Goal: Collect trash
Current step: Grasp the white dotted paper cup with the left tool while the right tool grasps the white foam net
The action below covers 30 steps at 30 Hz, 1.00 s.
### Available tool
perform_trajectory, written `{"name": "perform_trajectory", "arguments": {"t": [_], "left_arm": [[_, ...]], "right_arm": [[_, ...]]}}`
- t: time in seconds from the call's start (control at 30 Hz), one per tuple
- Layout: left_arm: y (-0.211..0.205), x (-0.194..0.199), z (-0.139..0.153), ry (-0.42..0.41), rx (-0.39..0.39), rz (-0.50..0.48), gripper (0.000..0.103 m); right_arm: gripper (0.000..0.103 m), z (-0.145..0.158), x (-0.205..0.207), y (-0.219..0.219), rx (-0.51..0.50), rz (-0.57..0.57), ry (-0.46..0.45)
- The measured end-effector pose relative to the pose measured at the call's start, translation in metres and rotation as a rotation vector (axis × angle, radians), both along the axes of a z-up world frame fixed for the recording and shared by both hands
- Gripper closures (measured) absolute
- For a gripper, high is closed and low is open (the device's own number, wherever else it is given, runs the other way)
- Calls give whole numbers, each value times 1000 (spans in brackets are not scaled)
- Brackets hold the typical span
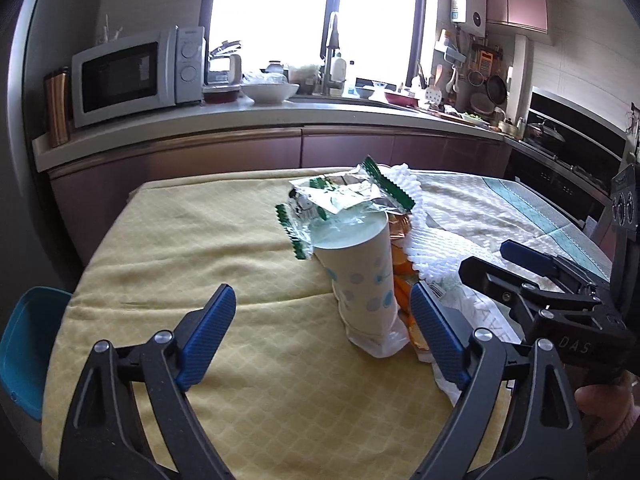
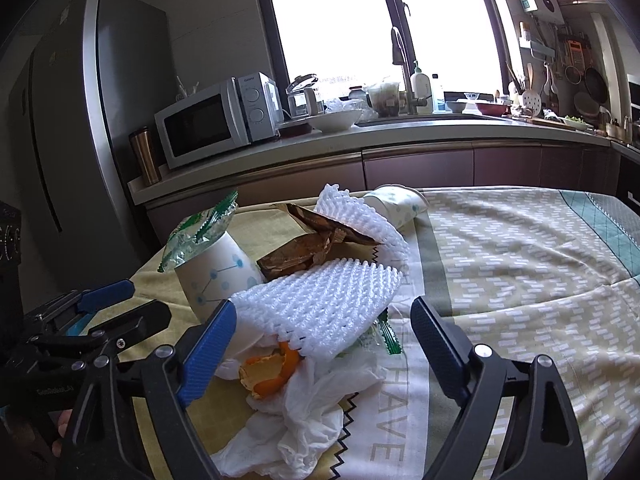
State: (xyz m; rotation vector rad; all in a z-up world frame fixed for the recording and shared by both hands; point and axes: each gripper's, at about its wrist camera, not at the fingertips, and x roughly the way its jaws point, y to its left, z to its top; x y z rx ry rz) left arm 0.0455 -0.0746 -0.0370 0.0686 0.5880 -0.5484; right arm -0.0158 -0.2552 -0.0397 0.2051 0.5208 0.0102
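Observation:
A white paper cup (image 1: 362,276) with blue dots stands on the yellow tablecloth, a crumpled green-and-clear wrapper (image 1: 332,204) stuffed in its mouth. It also shows in the right wrist view (image 2: 218,274). My left gripper (image 1: 323,334) is open, just in front of the cup. My right gripper (image 2: 324,346) is open over white foam netting (image 2: 320,308), orange peel (image 2: 272,372) and a crumpled white plastic bag (image 2: 304,412). A brown torn bag (image 2: 312,244) and a second paper cup (image 2: 398,204) on its side lie farther back.
The table carries a yellow cloth (image 1: 192,240) and a patterned cloth (image 2: 520,280). A blue chair (image 1: 28,344) stands at the table's left edge. Behind are the counter with a microwave (image 1: 132,76), a sink and a fridge (image 2: 80,120).

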Motion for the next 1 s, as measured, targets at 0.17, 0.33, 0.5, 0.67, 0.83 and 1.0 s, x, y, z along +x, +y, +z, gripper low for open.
{"name": "perform_trajectory", "arguments": {"t": [0.17, 0.33, 0.5, 0.67, 0.83, 1.0], "left_arm": [[-12, 21, -6, 83, -36, -53, 24], [-21, 33, -10, 141, -68, -73, 49], [-18, 38, -16, 147, -101, -67, 63], [-10, 31, -14, 132, -105, -61, 64], [4, 24, -7, 136, -132, -78, 64], [25, 13, -2, 135, -147, -93, 64]], "right_arm": [[22, -7, 5, -10, 70, 12, 33], [37, -6, 9, -11, 89, 39, 37], [60, -6, 9, -11, 94, 59, 37], [77, -5, 8, -10, 99, 73, 31], [89, 2, 3, -7, 89, 91, 8], [96, 13, -5, 0, 74, 119, -28]]}}
